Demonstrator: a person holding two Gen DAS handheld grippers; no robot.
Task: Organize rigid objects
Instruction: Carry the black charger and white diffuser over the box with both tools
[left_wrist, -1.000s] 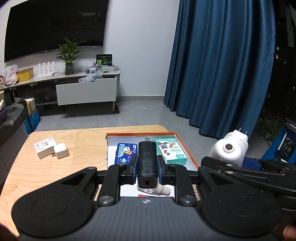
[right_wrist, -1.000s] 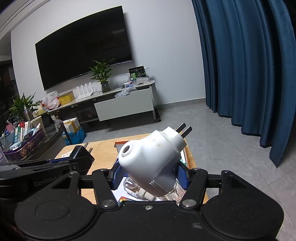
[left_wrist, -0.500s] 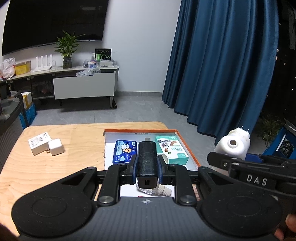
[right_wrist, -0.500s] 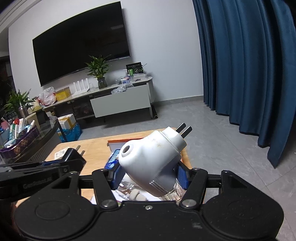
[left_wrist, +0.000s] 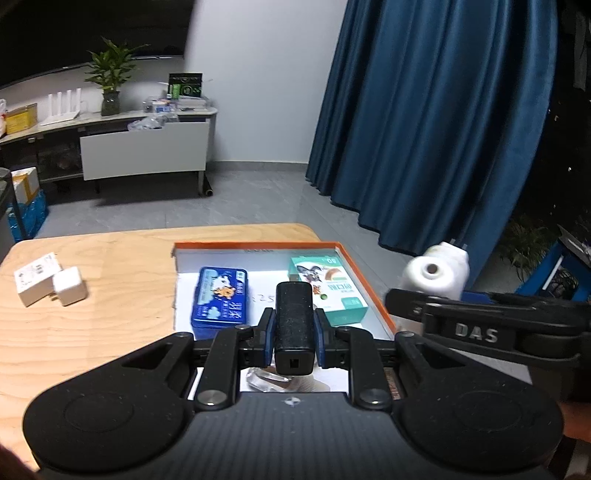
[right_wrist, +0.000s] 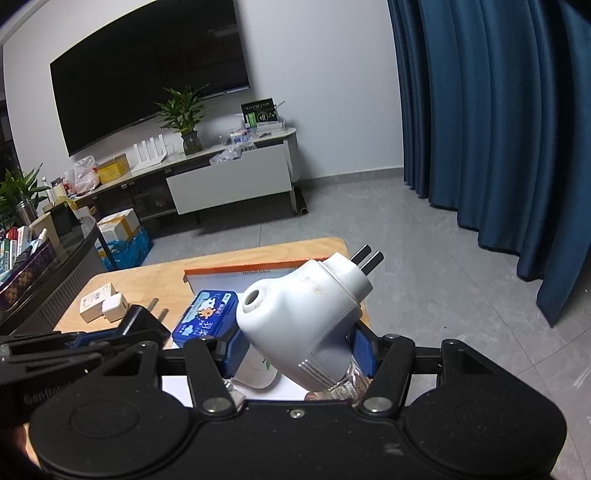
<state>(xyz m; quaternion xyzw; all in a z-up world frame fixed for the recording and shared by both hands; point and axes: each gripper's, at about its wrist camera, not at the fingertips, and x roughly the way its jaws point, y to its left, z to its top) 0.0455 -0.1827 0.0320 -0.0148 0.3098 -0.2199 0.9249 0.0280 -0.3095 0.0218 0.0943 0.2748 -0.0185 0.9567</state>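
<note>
- Black plastic fingers of the left hand-held gripper (left_wrist: 294, 325) are clamping a black adapter (left_wrist: 294, 318), holding it above the orange-edged tray (left_wrist: 369, 284) on the wooden table (left_wrist: 110, 295).
- Only the left wrist view is showing the green box (left_wrist: 327, 286) lying in the tray beside the blue tin (left_wrist: 219, 297).
- Only the right wrist view is showing the prongs (right_wrist: 366, 257) of the white plug-in device (right_wrist: 303, 321), which the right hand-held gripper (right_wrist: 299, 350) is gripping over the tray.

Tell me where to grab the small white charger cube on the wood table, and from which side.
Take the white charger cube across its two free flat faces, coming from above. It lies on the table against the white box on its left, so fingers on that side look blocked.
</note>
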